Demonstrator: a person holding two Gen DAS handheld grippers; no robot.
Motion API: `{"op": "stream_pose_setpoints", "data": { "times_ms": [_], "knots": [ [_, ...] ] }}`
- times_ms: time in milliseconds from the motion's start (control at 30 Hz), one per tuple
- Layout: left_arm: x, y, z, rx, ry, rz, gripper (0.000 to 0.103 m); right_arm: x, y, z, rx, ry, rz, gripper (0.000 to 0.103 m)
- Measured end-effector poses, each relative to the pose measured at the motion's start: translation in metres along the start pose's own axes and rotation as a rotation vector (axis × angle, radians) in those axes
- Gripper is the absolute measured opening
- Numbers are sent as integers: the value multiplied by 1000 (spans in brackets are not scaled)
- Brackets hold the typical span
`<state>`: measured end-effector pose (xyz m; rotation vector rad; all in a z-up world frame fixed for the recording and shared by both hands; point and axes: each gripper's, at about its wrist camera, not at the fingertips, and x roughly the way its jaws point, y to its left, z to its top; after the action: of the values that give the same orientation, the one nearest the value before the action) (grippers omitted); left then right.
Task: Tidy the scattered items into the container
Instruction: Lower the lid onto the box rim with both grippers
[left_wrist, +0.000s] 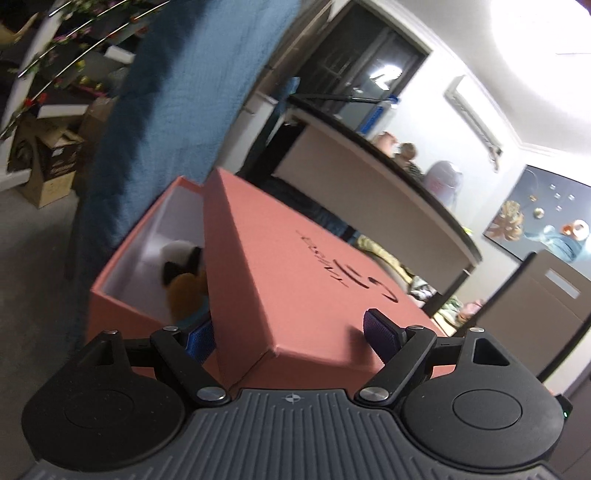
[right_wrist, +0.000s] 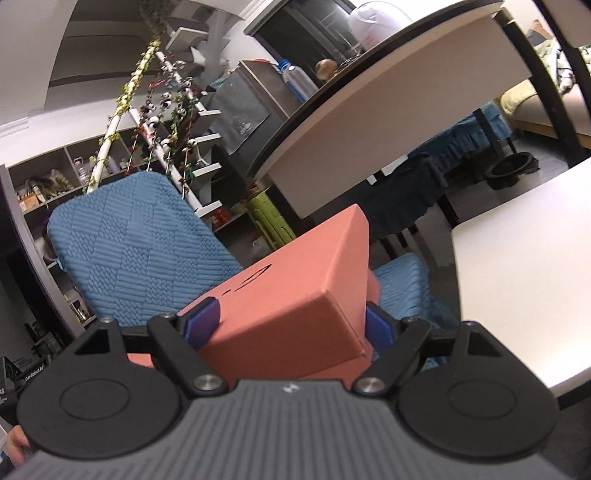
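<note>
A salmon-pink lid (left_wrist: 295, 280) with a dark logo hangs tilted over the open pink box (left_wrist: 122, 310), covering its right part. Inside the box, against the white lining, lies a white, black and yellow plush toy (left_wrist: 181, 273). My left gripper (left_wrist: 291, 332) is shut on the lid's near corner, one blue pad on its side wall and the other on its top. In the right wrist view my right gripper (right_wrist: 290, 326) is shut across the other end of the lid (right_wrist: 295, 295), with both blue pads pressed to its sides. A strip of the box (right_wrist: 140, 360) shows below.
The box rests on a blue knitted cover (right_wrist: 140, 240) over a seat, which rises behind the box (left_wrist: 166, 110). A white table (right_wrist: 517, 277) stands close on the right. A beige desk (right_wrist: 369, 129) is beyond, with shelves and cardboard cartons (left_wrist: 51, 166) further off.
</note>
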<state>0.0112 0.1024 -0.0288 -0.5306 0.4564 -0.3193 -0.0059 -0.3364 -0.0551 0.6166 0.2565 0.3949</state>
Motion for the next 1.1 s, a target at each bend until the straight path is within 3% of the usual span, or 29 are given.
{"op": "stream_pose_setpoints", "data": {
  "times_ms": [100, 367, 567, 800, 1033, 1100],
  "knots": [
    [9, 12, 0, -29, -3, 27, 86, 18, 6, -11, -7, 7, 17, 83],
    [12, 12, 3, 36, -63, 124, 91, 46, 4, -29, 21, 26, 13, 84],
    [-5, 16, 7, 52, -151, 152, 93, 55, 5, -37, 8, 36, -4, 85],
    [-12, -2, -9, 166, -202, 201, 93, 53, 0, -42, 13, 17, -17, 96],
    [-5, -19, -30, 265, -230, 250, 93, 34, 0, -43, -34, -62, -74, 96],
    [-1, -22, -35, 291, -231, 260, 92, 28, 2, -44, -64, -85, -73, 91]
  ]
}}
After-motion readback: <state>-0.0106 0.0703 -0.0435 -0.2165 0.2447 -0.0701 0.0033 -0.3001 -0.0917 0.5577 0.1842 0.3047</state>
